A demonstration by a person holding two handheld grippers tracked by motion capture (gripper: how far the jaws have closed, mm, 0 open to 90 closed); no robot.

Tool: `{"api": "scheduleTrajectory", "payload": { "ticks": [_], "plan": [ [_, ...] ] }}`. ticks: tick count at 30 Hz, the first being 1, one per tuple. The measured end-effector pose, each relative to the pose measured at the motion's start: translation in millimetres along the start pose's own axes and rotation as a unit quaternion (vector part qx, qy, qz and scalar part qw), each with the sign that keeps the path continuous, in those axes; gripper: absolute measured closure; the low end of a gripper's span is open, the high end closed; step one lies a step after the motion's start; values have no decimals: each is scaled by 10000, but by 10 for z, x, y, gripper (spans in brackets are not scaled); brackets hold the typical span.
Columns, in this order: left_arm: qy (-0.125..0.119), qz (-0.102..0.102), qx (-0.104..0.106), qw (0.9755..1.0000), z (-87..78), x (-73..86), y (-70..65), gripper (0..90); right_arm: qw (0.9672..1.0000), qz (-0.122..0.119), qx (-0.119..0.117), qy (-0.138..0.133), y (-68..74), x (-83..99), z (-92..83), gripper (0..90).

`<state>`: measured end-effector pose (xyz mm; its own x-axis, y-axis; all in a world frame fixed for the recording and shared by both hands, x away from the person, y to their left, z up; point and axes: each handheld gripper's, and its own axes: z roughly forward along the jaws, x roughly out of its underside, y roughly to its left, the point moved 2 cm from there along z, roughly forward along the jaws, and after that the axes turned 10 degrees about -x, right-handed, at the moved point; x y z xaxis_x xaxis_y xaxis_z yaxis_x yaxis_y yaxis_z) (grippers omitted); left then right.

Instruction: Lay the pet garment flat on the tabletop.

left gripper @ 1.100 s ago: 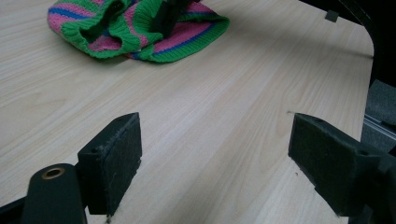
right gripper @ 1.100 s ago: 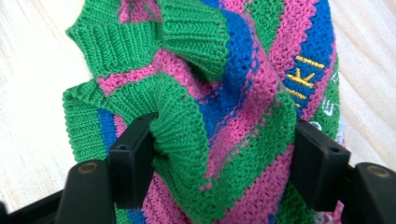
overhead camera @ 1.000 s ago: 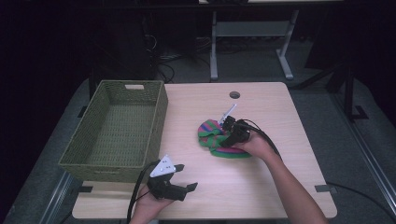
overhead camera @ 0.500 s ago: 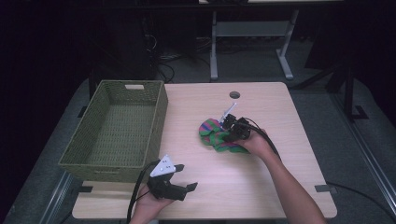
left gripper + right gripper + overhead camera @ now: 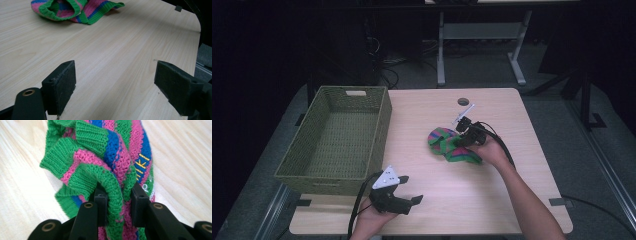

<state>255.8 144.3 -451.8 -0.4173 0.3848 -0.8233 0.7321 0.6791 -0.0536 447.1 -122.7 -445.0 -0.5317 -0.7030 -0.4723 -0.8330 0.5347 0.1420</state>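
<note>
A knitted garment (image 5: 446,146) striped in green, pink and blue lies bunched near the middle of the table. My right gripper (image 5: 460,139) sits at its right edge. In the right gripper view, the right gripper (image 5: 117,195) has just been closing and its jaws now pinch a green ribbed fold of the knitted garment (image 5: 117,157). My left gripper (image 5: 412,190) rests at the table's front edge, open, well short of the garment. Bare wood lies between the jaws of the left gripper (image 5: 115,85), and the knitted garment (image 5: 75,10) shows far off at the top.
An olive woven basket (image 5: 382,115) stands along the left side of the wooden table (image 5: 492,200), with nothing showing inside it. A round cable hole (image 5: 462,101) sits at the back middle. Dark floor and desk legs lie beyond the far edge.
The right gripper's jaws have closed onto a fold of the knit, and the cloth has bunched up slightly under it. The left gripper has stayed where it was.
</note>
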Motion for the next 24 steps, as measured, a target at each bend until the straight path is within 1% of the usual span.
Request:
{"api": "scheduleTrajectory", "payload": {
  "ticks": [2, 4, 5, 6, 7, 8, 9, 11, 13, 14, 16, 19, 22, 23, 24],
  "plan": [
    [1, -25, 3, 10000, 4, 0, -6, 171, 9999, 33, -65, -76, -14, 9, -50, 719],
    [10, -21, 6, 10000, 7, 2, -8, 171, 9999, 40, -52, -105, -15, 13, -77, 720],
    [11, -36, 12, 10000, 7, 6, -12, 171, 9998, 62, -69, -169, -16, 16, -149, 722],
    [3, -17, 5, 10000, 5, 6, -11, 171, 9997, 88, -83, -207, -11, 14, -177, 723],
    [3, -17, 5, 10000, 5, 6, -11, 171, 9997, 88, -83, -207, -11, 14, -177, 723],
    [-7, -30, 1, 10000, 0, 6, -10, 171, 9995, 80, -85, -277, -8, 13, -215, 723],
    [-21, -41, 13, 10000, -4, 6, -7, 171, 9988, 136, -186, -422, 7, 10, -294, 723],
    [-20, -59, 12, 10000, -8, 7, -3, 171, 9986, 130, -210, -474, 18, 5, -343, 723],
    [-20, -48, -3, 10000, -11, 7, 1, 171, 9987, 123, -189, -461, 24, 0, -365, 724],
    [-38, -57, -13, 10000, -15, 6, 9, 171, 9987, 73, -152, -490, 49, -12, -412, 725],
    [-49, -79, -13, 10000, -19, 7, 8, 171, 9985, 29, -179, -525, 80, -26, -464, 725],
    [-60, -73, -14, 10000, -19, 7, 8, 171, 9983, -52, -156, -568, 132, -53, -560, 725],
    [-77, -108, 0, 9999, -21, 7, 6, 171, 9971, -49, -281, -710, 190, -67, -652, 726],
    [-71, -129, 9, 9999, -20, 8, 3, 171, 9971, -49, -281, -710, 190, -67, -652, 726],
    [-51, -44, -5, 10000, -22, 5, 13, 171, 9968, -50, -298, -734, 211, -67, -676, 725]
  ]
}}
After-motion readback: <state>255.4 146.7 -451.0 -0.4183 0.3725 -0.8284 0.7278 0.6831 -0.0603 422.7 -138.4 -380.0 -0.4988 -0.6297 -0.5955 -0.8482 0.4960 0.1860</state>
